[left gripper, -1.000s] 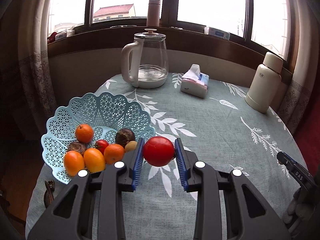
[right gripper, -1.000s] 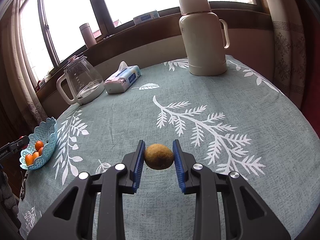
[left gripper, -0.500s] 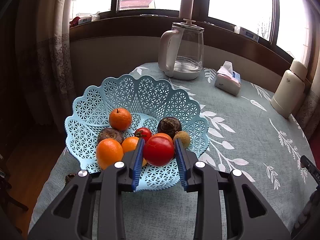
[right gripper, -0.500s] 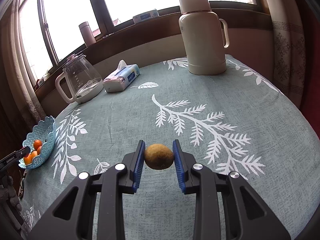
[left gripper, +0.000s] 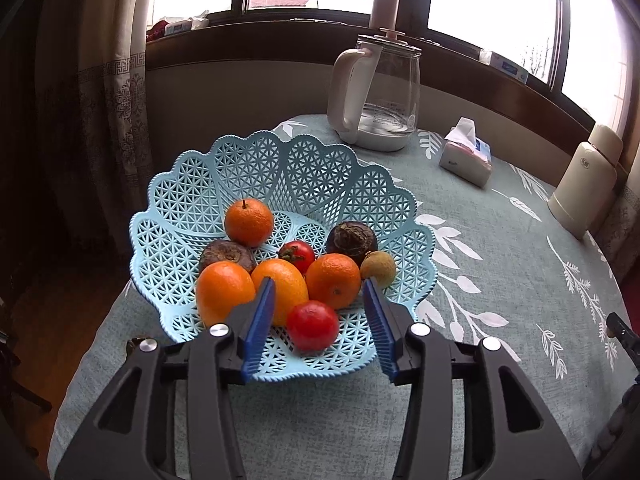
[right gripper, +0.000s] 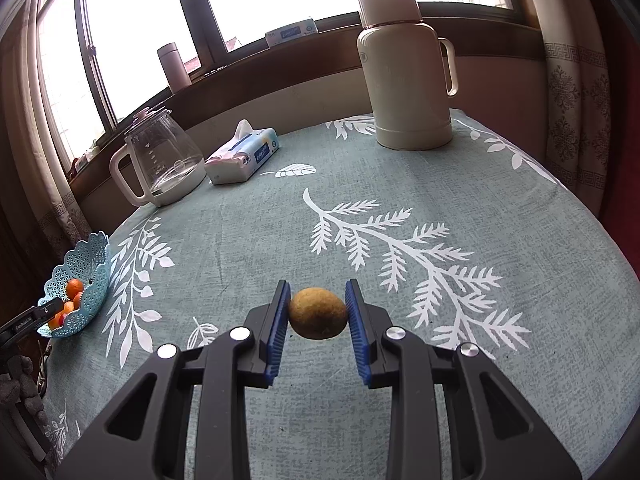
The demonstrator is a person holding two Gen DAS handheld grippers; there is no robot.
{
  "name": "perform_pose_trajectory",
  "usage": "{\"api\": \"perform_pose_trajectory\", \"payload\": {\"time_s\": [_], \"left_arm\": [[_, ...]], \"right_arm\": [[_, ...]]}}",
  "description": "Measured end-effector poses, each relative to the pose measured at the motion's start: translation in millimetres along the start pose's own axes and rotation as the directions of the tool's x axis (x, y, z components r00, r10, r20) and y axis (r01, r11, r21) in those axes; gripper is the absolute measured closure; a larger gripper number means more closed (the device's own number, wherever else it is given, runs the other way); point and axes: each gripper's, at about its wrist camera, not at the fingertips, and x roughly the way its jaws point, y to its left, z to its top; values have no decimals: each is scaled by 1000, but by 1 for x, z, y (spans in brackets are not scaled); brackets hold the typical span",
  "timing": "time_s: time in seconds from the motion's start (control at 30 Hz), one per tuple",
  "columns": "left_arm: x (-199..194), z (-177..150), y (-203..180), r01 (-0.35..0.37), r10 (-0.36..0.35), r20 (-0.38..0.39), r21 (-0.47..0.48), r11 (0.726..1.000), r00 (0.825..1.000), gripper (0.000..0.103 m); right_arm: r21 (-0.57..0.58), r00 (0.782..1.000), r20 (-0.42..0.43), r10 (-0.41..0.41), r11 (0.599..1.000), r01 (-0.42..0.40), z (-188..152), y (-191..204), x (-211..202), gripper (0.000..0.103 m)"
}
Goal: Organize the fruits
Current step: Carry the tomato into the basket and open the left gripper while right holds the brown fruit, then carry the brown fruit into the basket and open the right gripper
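Observation:
A light blue lattice basket [left gripper: 328, 172] stands near the table's left edge and holds several oranges, two dark fruits, a small tomato and a yellowish fruit. A red tomato [left gripper: 313, 325] lies in its front part. My left gripper [left gripper: 320, 290] hangs open over the basket's near rim, its blue pads clear of the tomato on both sides. In the right wrist view my right gripper [right gripper: 318, 308] is shut on a brown kiwi [right gripper: 318, 313] held above the tablecloth. The basket [right gripper: 86, 280] shows far left there.
A glass kettle [left gripper: 378, 92], a tissue pack [left gripper: 466, 158] and a cream thermos [left gripper: 584, 188] stand along the back of the round table. The leaf-patterned tablecloth [right gripper: 360, 208] covers the table. A curtain hangs left of the basket, beyond the table edge.
My left gripper carried the red tomato left over the basket, then opened and let it go into the front of the basket. The right gripper stayed still with the kiwi.

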Motion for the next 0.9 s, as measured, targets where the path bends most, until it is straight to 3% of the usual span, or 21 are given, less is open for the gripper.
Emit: {"api": "perform_pose_trajectory", "payload": {"time_s": [0.2,0.33,0.43,0.67,0.9], "left_arm": [[-29,10,20,-13,16,72,-45,999,997,44],[-51,12,37,-126,131,148,-41,991,980,33],[-61,10,51,-178,183,168,-41,983,969,32],[-72,-1,68,-161,171,160,-70,984,972,32],[-74,-9,69,-122,131,156,-66,990,979,32]], "right_arm": [[-1,1000,0,0,1000,0,0,1,0,74],[-11,1000,-1,-3,1000,3,-1,3,0,74],[-33,1000,-6,-8,999,8,0,7,0,74],[-76,998,-35,56,995,-58,1,38,-4,74],[-138,983,-64,175,974,-182,6,102,-2,74]]}}
